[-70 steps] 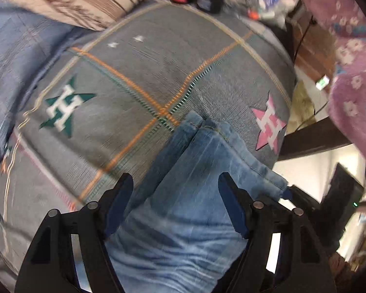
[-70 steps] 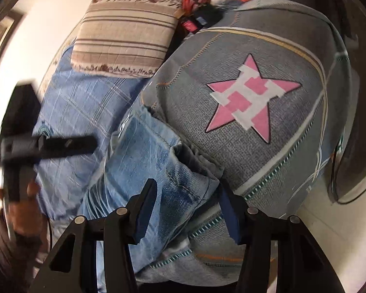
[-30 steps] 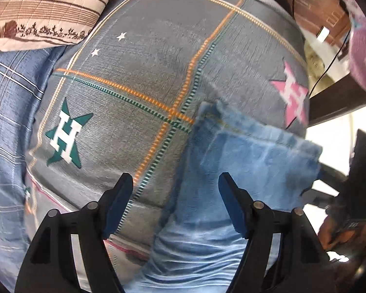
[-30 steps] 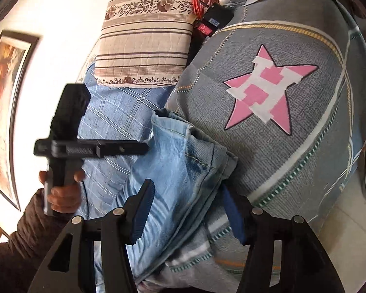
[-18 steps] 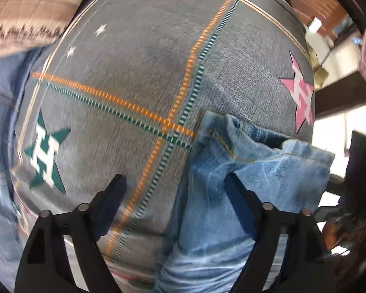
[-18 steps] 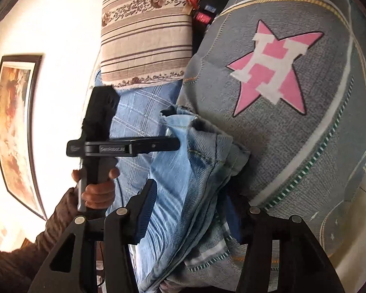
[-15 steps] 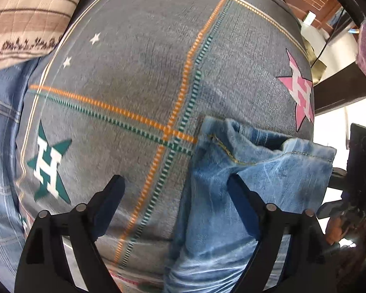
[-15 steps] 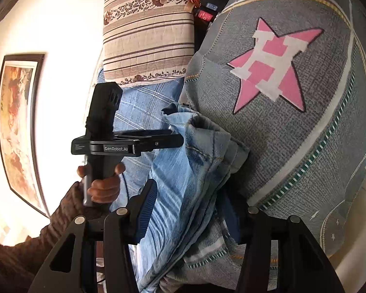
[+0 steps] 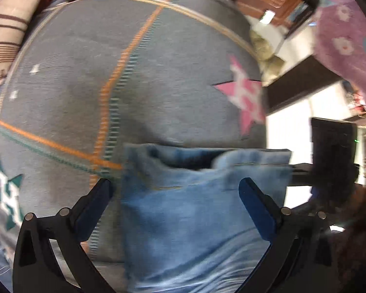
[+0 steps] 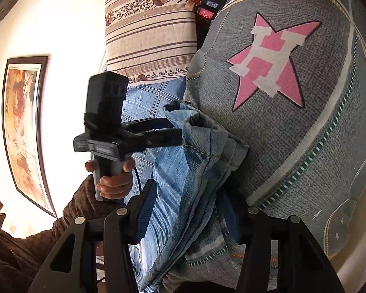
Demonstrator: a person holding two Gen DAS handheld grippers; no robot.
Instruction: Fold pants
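The light blue denim pants lie on a grey bedspread with star patches, their leg hems bunched and raised at the far end. My left gripper is open, its fingers on either side of the denim. In the right wrist view the pants fill the space between the open fingers of my right gripper. The left gripper's body shows there, held by a hand, with its fingers reaching into the hem. The right gripper's body shows at the right edge of the left view.
A striped pillow and a blue checked sheet lie beside the bedspread. Small red and black items sit at the bed's head. The bed's edge drops to the floor on the right. A framed picture hangs on the wall.
The left gripper has swung right and closer to the hems, and the view is blurred. The hem ends have risen and bunched between the two grippers. Both stay open.
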